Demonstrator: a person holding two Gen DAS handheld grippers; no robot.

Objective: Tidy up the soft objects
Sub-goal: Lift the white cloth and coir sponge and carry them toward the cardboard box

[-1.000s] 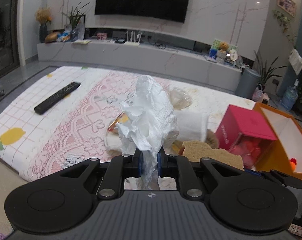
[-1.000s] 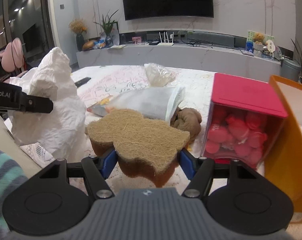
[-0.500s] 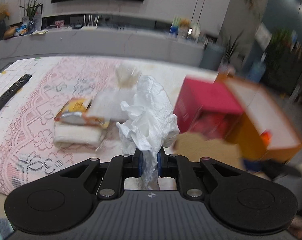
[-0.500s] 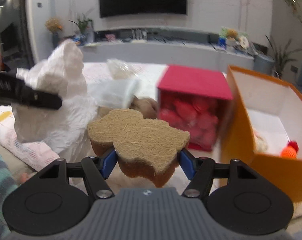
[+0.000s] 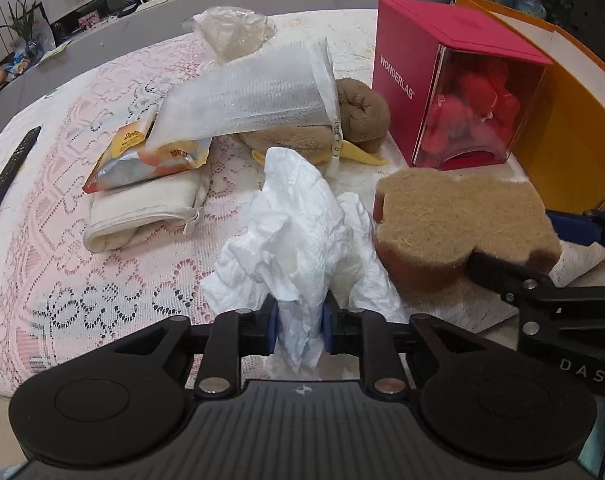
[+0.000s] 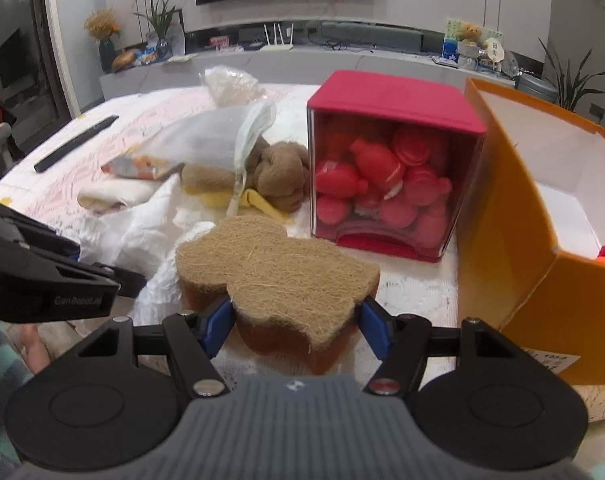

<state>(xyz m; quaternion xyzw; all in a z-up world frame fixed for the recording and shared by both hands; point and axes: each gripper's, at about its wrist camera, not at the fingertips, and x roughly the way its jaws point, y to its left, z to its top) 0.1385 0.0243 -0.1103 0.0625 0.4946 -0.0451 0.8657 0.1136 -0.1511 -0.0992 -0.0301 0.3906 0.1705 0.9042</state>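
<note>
Crumpled white tissue (image 5: 298,236); tan, fibrous, lobed sponge (image 6: 274,268) with brown underside.

Two grippers: the left gripper (image 5: 299,330) and the right gripper (image 6: 295,327); one crumpled white tissue (image 5: 302,236) near the front; one brown bear-shaped sponge (image 6: 276,268) to its right; one red box (image 6: 390,160) farther right, its red bottles too crowded to count; one orange box (image 6: 542,216) at far right; one mesh bag (image 5: 258,92); one snack packet (image 5: 142,156); one folded cream cloth (image 5: 142,212); one brown plush toy (image 5: 358,116); one clear plastic bag (image 5: 232,32) at the far side; one remote control (image 6: 76,144) far left.
</note>
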